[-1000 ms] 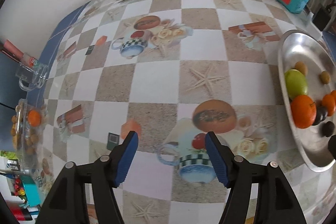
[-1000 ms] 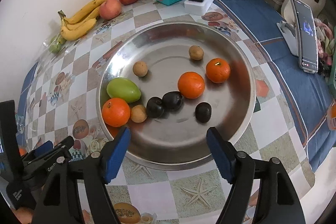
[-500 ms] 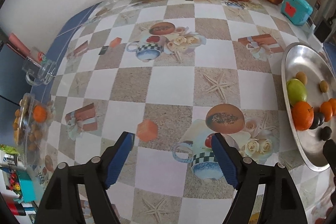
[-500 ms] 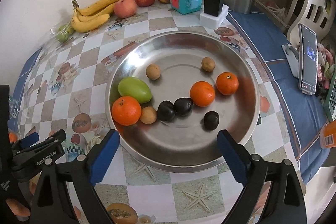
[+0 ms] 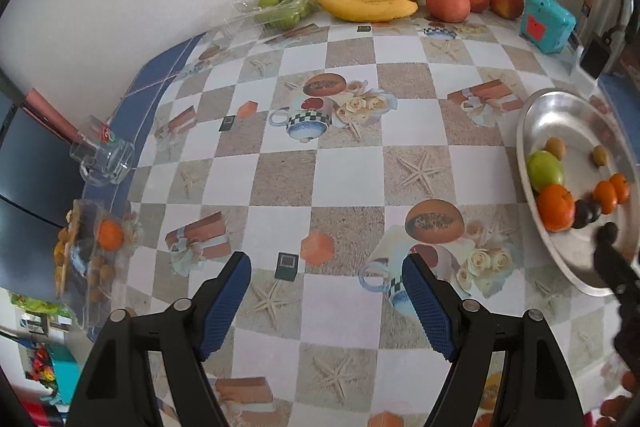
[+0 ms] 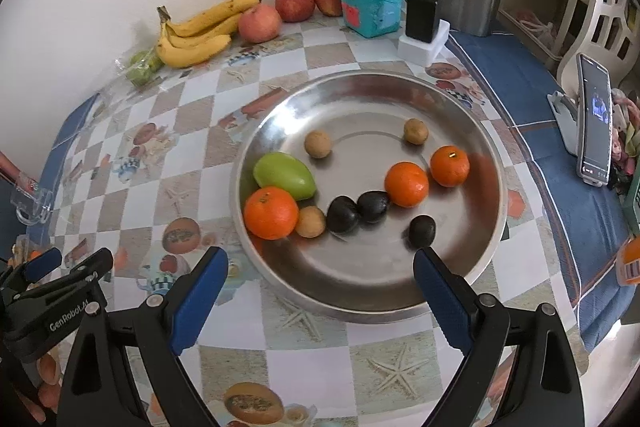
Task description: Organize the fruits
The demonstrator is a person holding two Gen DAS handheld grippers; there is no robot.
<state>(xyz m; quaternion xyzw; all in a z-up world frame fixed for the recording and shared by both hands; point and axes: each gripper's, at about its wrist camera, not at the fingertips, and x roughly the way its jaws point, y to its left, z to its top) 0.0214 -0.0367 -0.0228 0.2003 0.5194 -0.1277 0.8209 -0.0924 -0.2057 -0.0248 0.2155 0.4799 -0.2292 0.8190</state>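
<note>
Over the steel tray (image 6: 486, 163) of oranges (image 6: 271, 213), right gripper (image 6: 320, 285) and left gripper (image 5: 326, 301) both just spread wider, empty, so we're between picks and next it's choosing a fruit.

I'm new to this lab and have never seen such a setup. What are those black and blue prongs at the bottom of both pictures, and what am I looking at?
They are handheld tongs; a person holds one in each hand, each with a camera looking along its fingers. One picture is from the left tongs, the other from the right tongs. Both stand open and hold nothing. On the checked tablecloth sits a steel tray of oranges, dark fruits and a green fruit. Bananas and apples lie by the wall.
</note>
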